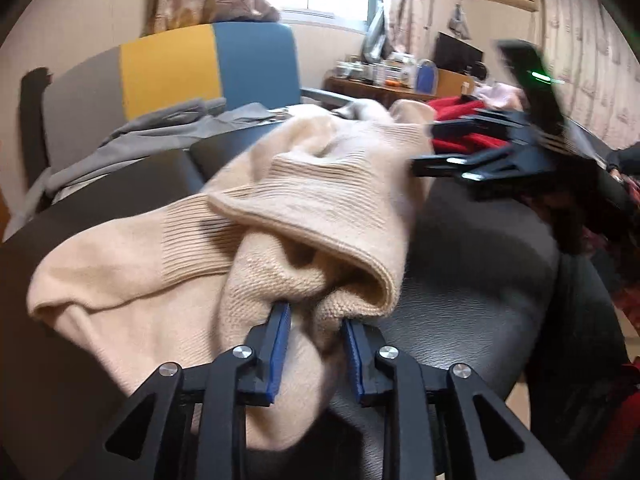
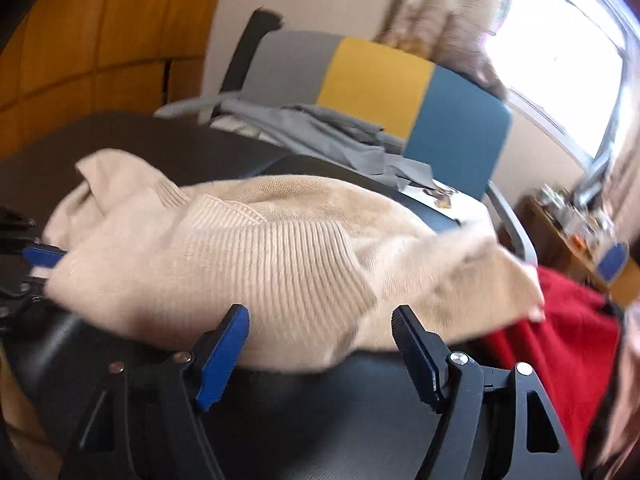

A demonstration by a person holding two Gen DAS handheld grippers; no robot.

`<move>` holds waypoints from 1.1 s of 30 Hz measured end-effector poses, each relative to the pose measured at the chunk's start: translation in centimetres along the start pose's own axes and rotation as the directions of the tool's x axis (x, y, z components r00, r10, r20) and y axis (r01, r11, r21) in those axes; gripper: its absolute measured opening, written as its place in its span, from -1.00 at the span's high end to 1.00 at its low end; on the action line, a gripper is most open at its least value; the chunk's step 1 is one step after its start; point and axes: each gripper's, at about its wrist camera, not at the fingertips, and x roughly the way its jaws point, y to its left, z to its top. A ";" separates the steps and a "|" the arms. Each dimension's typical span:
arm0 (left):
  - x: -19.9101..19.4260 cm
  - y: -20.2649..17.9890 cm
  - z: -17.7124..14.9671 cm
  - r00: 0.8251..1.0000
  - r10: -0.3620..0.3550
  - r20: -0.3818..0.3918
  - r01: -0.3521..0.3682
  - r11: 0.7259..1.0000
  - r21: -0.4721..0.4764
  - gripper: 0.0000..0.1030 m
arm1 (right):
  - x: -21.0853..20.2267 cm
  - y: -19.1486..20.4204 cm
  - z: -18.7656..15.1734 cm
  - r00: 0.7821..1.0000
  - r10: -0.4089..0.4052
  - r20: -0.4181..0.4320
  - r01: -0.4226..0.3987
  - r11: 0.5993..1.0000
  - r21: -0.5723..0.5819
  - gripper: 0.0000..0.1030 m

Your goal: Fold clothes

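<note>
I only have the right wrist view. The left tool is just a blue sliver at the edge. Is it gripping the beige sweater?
Observer: Yes. The left tool is shut on a bunched fold of the beige sweater.
Operator: Which part of it?
Observer: Plain knit just under a ribbed band that flops over the tips.
Operator: Where does my tool sit from there?
Observer: The right tool is at the sweater's far edge, by the red garment, jaws apart.

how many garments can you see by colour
beige sweater: 1
grey garment: 1
red garment: 1
total: 3
</note>
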 end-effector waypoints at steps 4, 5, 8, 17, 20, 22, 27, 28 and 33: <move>1.2 -1.7 0.0 1.000 -0.003 -0.024 0.005 0.998 0.056 0.50 | 2.3 -0.2 1.1 0.997 0.030 -0.067 -0.033 0.998 -0.046 0.26; 1.4 -2.0 -0.1 0.999 0.000 -0.032 0.002 0.998 0.069 0.49 | 2.7 -0.3 0.8 0.995 0.057 -0.083 -0.058 0.998 -0.004 0.41; 1.8 -2.2 -0.6 1.000 0.007 -0.030 -0.005 0.998 0.062 0.43 | 1.5 0.6 -0.5 0.997 0.057 -0.057 -0.054 0.998 0.044 0.68; 0.0 -0.6 -2.0 1.000 0.015 0.000 -0.015 1.000 0.027 0.43 | -4.8 5.3 -5.1 0.973 0.231 -0.008 -0.230 0.969 0.090 0.76; -0.9 -0.1 -2.7 1.000 0.023 -0.008 -0.023 0.999 0.036 0.43 | -6.0 7.3 -6.1 0.947 0.320 0.001 -0.319 0.945 0.066 0.59; -1.4 0.3 -3.1 0.999 0.029 -0.018 -0.028 0.999 0.025 0.43 | -6.6 7.4 -6.5 0.945 0.326 0.033 -0.328 0.941 0.083 0.23; -1.3 -0.5 -3.4 0.995 0.095 -0.010 -0.094 0.995 0.034 0.44 | -8.1 6.8 -6.4 0.949 0.293 0.115 -0.303 0.950 0.078 -0.21; -1.1 -0.7 -3.4 0.994 0.109 -0.007 -0.109 0.993 0.040 0.44 | -8.0 7.0 -6.2 0.955 0.276 0.108 -0.282 0.958 0.048 -0.22; -0.7 -1.0 -2.6 0.991 0.136 -0.005 -0.136 0.990 0.031 0.81 | -4.7 8.4 -5.3 0.995 0.101 -0.010 -0.101 0.994 -0.029 0.25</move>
